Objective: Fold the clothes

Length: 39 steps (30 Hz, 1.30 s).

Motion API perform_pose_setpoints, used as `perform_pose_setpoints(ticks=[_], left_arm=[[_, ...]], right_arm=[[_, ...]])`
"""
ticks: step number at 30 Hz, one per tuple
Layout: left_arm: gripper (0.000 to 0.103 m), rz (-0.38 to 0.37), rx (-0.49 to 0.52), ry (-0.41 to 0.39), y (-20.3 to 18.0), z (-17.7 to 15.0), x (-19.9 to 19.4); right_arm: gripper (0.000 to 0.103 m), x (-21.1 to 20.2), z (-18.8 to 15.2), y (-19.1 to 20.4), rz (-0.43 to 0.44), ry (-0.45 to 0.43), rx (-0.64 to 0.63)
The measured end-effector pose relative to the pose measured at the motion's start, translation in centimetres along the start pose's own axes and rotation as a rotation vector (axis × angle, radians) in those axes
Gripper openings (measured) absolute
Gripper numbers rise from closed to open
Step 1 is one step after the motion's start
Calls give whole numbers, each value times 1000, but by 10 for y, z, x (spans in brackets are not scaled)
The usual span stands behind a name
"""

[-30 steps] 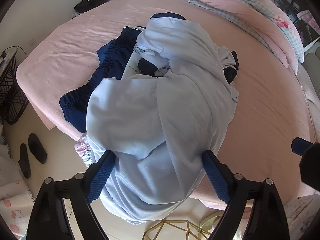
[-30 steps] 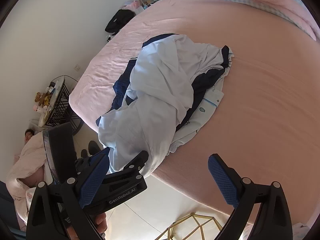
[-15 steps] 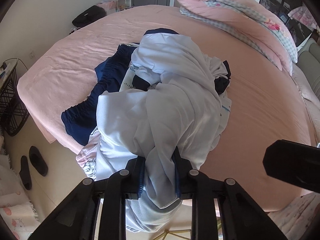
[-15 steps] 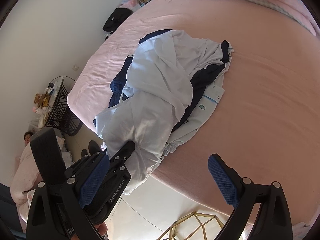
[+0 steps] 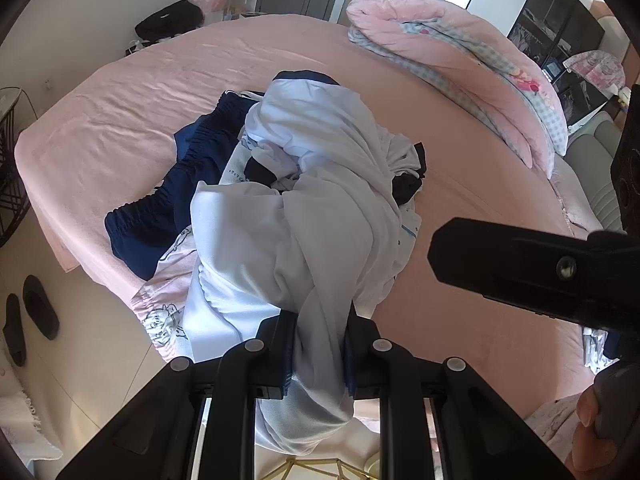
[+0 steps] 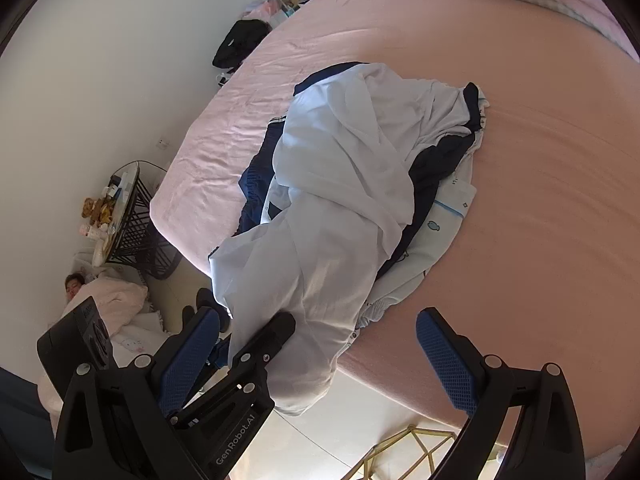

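Note:
A pile of clothes lies on the near side of a round pink bed (image 5: 120, 120). On top is a pale blue-white garment (image 5: 320, 208), draped over the bed edge; my left gripper (image 5: 318, 344) is shut on its hanging end. In the right wrist view the same garment (image 6: 340, 208) trails down to the left gripper (image 6: 256, 344). Dark navy shorts (image 5: 176, 196) with elastic waist lie under it at the left. My right gripper (image 6: 316, 352) stands open just off the bed edge, nothing between its blue pads (image 6: 446, 358). It appears at the right of the left wrist view as a black bar (image 5: 532, 276).
A rolled pink checked quilt (image 5: 472, 64) lies at the bed's far side. Black slippers (image 5: 28, 320) sit on the tiled floor at left. A black wire side table (image 6: 132, 224) stands by the wall, a person lies on floor bedding (image 6: 104, 292). A gold wire frame (image 6: 412, 448) stands below.
My left gripper went from open around the hanging garment to shut on it, then drew back and up, bunching the cloth. The right gripper stayed open and shifted slightly closer.

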<state>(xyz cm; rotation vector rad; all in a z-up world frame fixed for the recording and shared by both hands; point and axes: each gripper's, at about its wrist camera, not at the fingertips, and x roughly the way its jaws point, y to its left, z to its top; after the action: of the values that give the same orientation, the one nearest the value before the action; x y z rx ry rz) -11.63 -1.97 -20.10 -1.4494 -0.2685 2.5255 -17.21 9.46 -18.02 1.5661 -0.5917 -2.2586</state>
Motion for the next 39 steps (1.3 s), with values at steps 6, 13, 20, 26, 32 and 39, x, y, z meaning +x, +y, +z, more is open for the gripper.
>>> perform_pose_setpoints(ticks=[6, 13, 20, 26, 32, 39], left_arm=[[16, -36, -57, -3, 8, -1, -6], [16, -77, -76, 1, 8, -5, -12], [16, -106, -82, 5, 4, -8, -15], [16, -110, -91, 21, 6, -8, -12], [16, -131, -67, 12, -5, -9, -17], [15, -157, -28, -3, -21, -8, -24]], right_arm=[[99, 13, 1, -10, 44, 23, 98], [95, 33, 6, -13, 89, 50, 188], [82, 64, 12, -5, 106, 135, 208], [54, 84, 6, -5, 100, 180, 219], [33, 77, 2, -7, 126, 144, 210], [24, 50, 0, -8, 171, 40, 165]])
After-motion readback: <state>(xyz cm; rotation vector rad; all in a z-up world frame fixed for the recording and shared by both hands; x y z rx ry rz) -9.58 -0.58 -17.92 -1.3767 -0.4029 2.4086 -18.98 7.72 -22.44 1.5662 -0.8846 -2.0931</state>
